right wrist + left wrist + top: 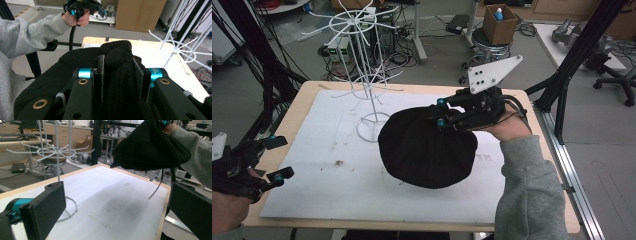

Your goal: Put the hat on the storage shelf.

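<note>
A black knitted hat [427, 150] hangs in the air above the white mat [332, 185], bunched at its top right edge between the jaws of my right gripper [439, 112], which is shut on it. In the right gripper view the hat's fabric [120, 72] is pinched between the two pads. In the left gripper view the hat [150, 147] hangs at the upper right. A white wire rack [369, 70] stands on the mat at the back, left of the hat. My left gripper [279, 157] rests at the table's left edge, open, with nothing between its pads [46, 210].
The wooden table [302, 100] carries the mat. The rack's ring base [372, 127] lies close to the hat's left side. Behind the table are a stool with a cardboard box [499, 22], cables on the floor and black frame posts [572, 65] at right.
</note>
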